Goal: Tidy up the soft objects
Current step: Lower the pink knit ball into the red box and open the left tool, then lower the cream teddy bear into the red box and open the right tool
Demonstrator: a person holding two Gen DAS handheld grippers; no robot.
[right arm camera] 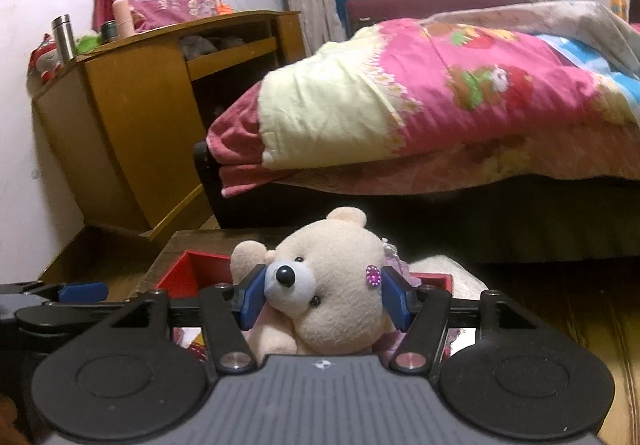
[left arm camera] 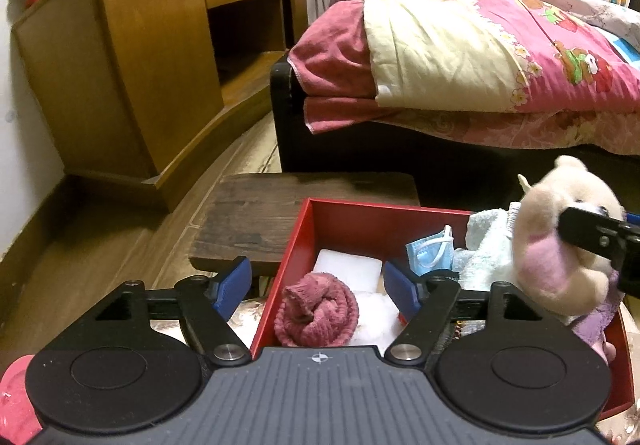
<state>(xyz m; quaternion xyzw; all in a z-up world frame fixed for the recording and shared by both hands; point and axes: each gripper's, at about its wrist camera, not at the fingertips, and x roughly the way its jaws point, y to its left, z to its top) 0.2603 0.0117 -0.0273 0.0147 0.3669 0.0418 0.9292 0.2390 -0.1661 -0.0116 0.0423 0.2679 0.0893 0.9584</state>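
Right wrist view: right gripper (right arm camera: 323, 295) jaws pinch the teddy bear (right arm camera: 336, 285) for boxing; left gripper (left arm camera: 318, 287) jaws spread above the red box (left arm camera: 340, 213).

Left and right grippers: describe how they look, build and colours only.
The left gripper and right gripper look alike: ribbed grey body with a small round crosshair mark, two black round discs, black linkage arms on silver pivot bolts, and flat blue pads on the fingers. No cables or sleeves show.

Plush teddy bear (right arm camera: 336, 285); glossy red box (left arm camera: 304, 229); knitted sock (left arm camera: 320, 311).
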